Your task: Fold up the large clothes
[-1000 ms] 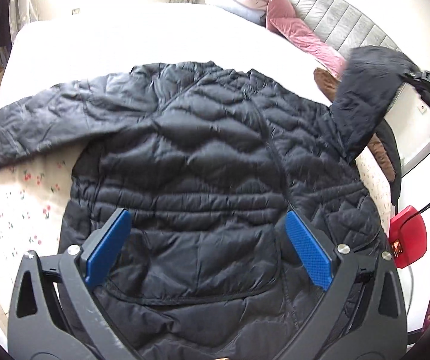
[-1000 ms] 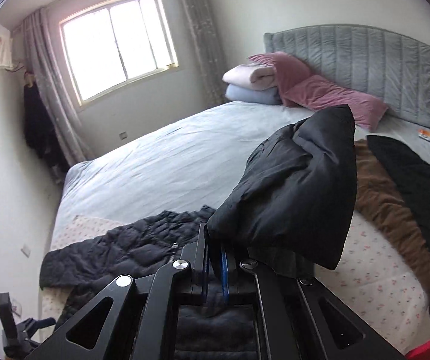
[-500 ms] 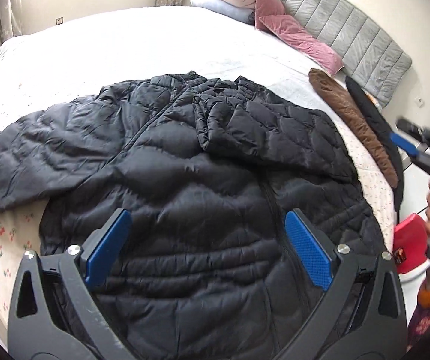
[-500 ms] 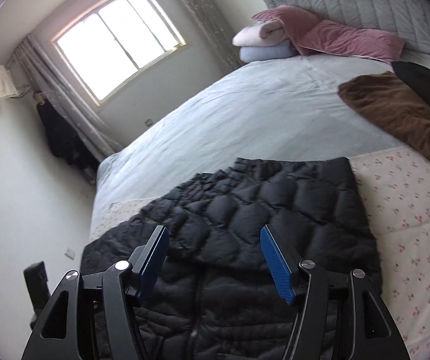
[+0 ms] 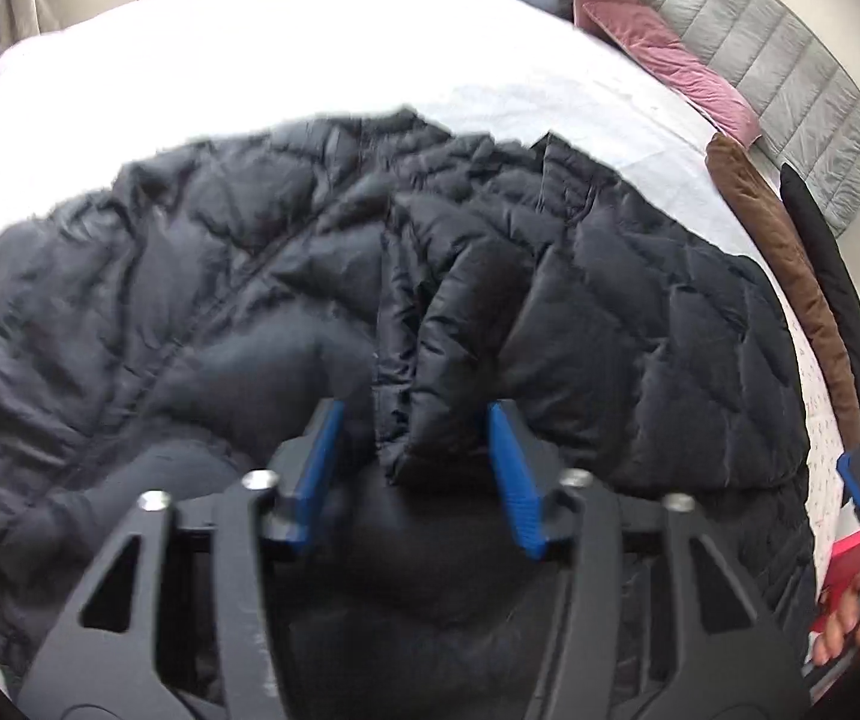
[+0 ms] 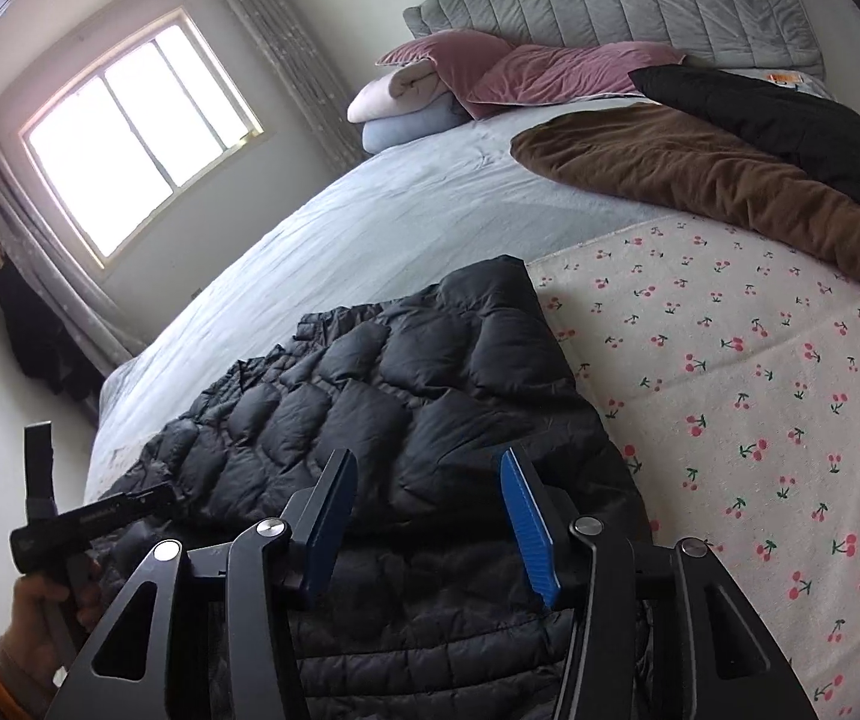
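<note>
Puffy black jacket (image 5: 640, 324) spread on the bed (image 6: 369, 228)

My left claw (image 5: 411, 468) has been closing around its folded-in sleeve cuff; right claw (image 6: 423, 534) half-open, empty above the hem. Soft, light, slippery: grip seams.

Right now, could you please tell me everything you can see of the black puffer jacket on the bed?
The black puffer jacket is quilted in wavy, slightly shiny padded panels with a front zip. It lies spread flat across the bed, partly on the cherry-print sheet. One sleeve is folded across the chest, its cuff lying between the blue pads of the left hand-held gripper, whose jaws have just been closing. The right hand-held gripper hovers open over the jacket's side.
</note>
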{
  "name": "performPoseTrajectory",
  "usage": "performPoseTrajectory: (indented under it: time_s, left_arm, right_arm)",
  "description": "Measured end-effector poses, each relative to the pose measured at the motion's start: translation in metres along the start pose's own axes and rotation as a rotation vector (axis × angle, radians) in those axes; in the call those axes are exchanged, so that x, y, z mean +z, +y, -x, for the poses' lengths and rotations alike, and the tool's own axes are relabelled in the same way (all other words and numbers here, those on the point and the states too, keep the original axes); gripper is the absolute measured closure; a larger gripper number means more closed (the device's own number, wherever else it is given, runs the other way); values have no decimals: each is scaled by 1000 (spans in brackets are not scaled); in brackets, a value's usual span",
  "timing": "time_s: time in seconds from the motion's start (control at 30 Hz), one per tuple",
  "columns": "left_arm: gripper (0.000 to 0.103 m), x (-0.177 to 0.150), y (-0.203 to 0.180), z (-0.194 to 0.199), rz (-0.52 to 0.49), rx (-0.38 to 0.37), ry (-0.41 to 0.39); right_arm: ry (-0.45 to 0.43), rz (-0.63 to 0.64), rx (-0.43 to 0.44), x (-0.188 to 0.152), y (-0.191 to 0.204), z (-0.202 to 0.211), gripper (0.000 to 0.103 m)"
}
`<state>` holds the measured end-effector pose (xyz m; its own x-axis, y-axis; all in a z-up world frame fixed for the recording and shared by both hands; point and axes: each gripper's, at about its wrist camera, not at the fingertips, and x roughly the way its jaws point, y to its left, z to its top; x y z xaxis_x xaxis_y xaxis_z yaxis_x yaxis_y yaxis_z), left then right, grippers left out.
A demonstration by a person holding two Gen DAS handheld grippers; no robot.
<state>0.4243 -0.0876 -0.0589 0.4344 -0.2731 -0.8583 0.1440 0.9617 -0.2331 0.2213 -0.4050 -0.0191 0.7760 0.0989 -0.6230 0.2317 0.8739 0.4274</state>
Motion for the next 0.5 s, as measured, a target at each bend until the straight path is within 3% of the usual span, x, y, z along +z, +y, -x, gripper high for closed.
performPoseTrajectory:
  time_s: [0.03,0.17,0.23,0.27,0.33,0.37,0.43,0.47,0.5]
  left_arm:
    - [95,-3,-1,-1,1,-17,8]
    - [94,-27,-5,17,56,84,-7]
    - [81,-37,-11,19,29,184,-30]
    - [69,-39,-15,17,-16,236,-39]
    - [63,-40,-22,14,-85,283,-36]
    - [61,-40,-21,17,-92,278,-35]
    - [47,-38,-18,31,-84,253,-42]
    - [31,-40,-16,42,-74,226,-59]
    - [21,-43,-13,53,-61,190,-85]
  right_arm:
    - [-9,-2,1,-2,-1,0,53]
    - [1,9,-60,-3,-9,-13,53]
    - [41,7,-121,-5,-19,-26,53]
    - [72,3,-159,-9,-25,-35,53]
    - [117,-35,-167,-18,-40,-48,53]
    - [127,-54,-151,-20,-45,-48,53]
    - [127,-81,-137,-15,-50,-40,53]
    - [119,-103,-121,-10,-51,-32,52]
    - [109,-125,-101,-6,-52,-24,52]
